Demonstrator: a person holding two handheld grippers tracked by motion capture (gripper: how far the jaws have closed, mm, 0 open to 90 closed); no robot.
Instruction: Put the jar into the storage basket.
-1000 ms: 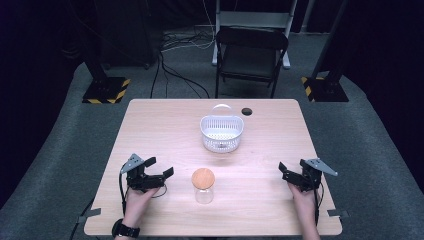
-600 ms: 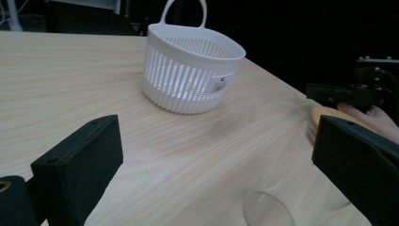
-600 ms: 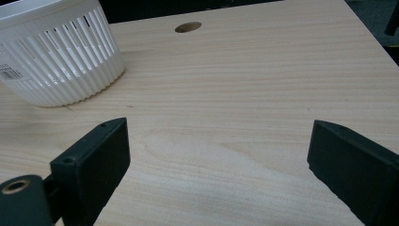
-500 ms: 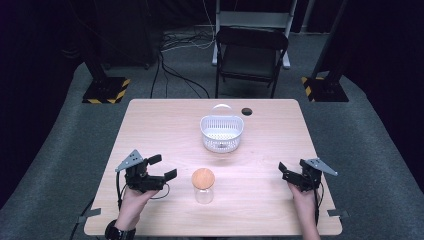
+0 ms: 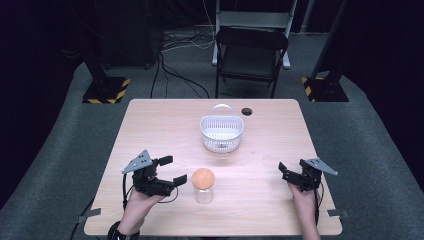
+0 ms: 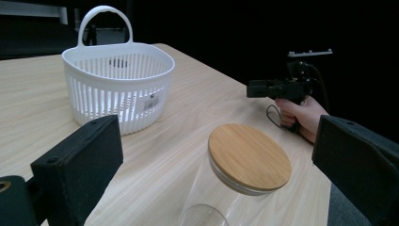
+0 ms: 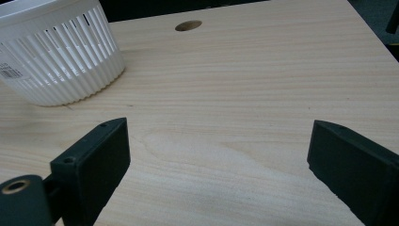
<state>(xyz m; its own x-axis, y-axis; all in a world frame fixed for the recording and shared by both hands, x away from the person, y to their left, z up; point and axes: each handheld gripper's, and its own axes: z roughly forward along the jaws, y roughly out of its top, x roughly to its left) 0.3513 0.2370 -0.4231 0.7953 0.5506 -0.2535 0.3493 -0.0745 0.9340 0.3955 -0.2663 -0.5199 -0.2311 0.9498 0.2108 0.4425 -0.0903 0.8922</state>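
Note:
A clear glass jar [image 5: 204,193] with a round wooden lid [image 5: 203,178] stands upright near the table's front middle. My left gripper [image 5: 172,170] is open just left of it, and its jaws point at the jar without touching it. In the left gripper view the lid [image 6: 248,155] sits between and beyond my left gripper [image 6: 221,139]. A white slotted basket [image 5: 221,132] with a handle stands behind the jar, with nothing visible inside it. My right gripper [image 5: 283,171] hovers open at the front right, and the same right gripper [image 7: 221,141] has bare wood between its jaws.
The wooden table [image 5: 160,125] has a cable hole [image 5: 246,111] at the back, right of the basket. A black folding chair [image 5: 252,55] stands beyond the far edge. The basket [image 7: 56,56] lies far left of the right gripper, and the other hand's gripper [image 6: 277,87] shows past the jar.
My left gripper has turned and edged right, so its open jaws now face the jar. The right gripper, jar and basket have stayed put.

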